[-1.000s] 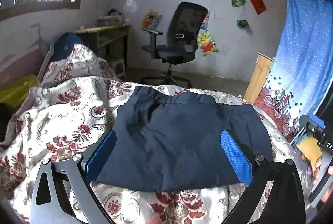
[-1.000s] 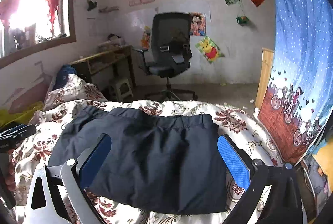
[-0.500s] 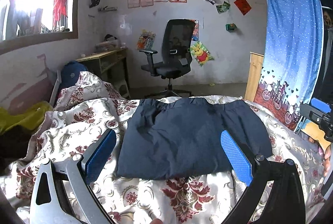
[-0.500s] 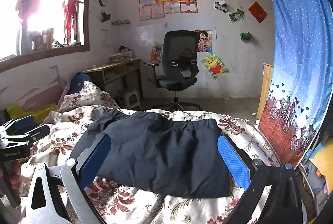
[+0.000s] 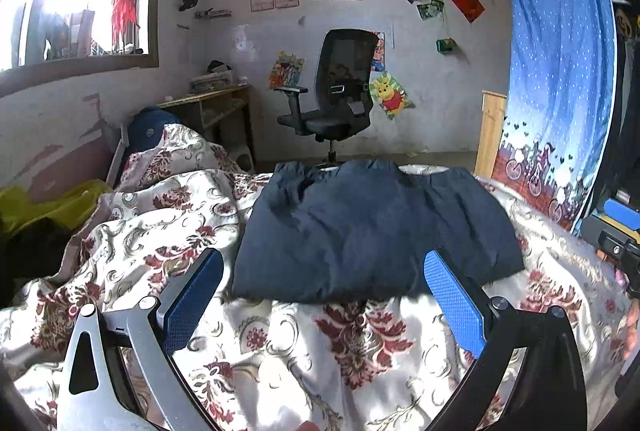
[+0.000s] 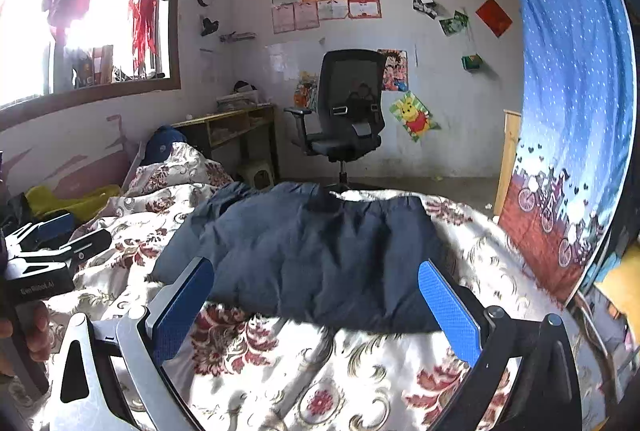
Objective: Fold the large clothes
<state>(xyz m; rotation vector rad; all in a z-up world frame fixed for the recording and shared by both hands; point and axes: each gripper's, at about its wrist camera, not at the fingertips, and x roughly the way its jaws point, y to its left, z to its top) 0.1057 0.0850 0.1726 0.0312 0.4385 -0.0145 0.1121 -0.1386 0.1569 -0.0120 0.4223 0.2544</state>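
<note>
A dark navy garment point(image 5: 372, 231) lies folded into a flat rectangle on the floral bedspread point(image 5: 328, 347); it also shows in the right wrist view point(image 6: 320, 255). My left gripper point(image 5: 324, 295) is open and empty, held back from the garment's near edge. My right gripper point(image 6: 316, 299) is open and empty too, just short of the garment's near edge. The left gripper also appears at the left edge of the right wrist view point(image 6: 48, 251), and the right gripper at the right edge of the left wrist view point(image 5: 616, 231).
A black office chair point(image 5: 336, 103) and a wooden desk point(image 5: 208, 107) stand by the far wall. A blue curtain point(image 5: 560, 79) hangs at the right. Bundled floral bedding point(image 5: 176, 155) and a yellow-green cloth point(image 5: 52, 203) lie at the left.
Both grippers have pulled back and up from the folded garment, which now sits farther away in both views. Both stayed open. The garment has not moved.
</note>
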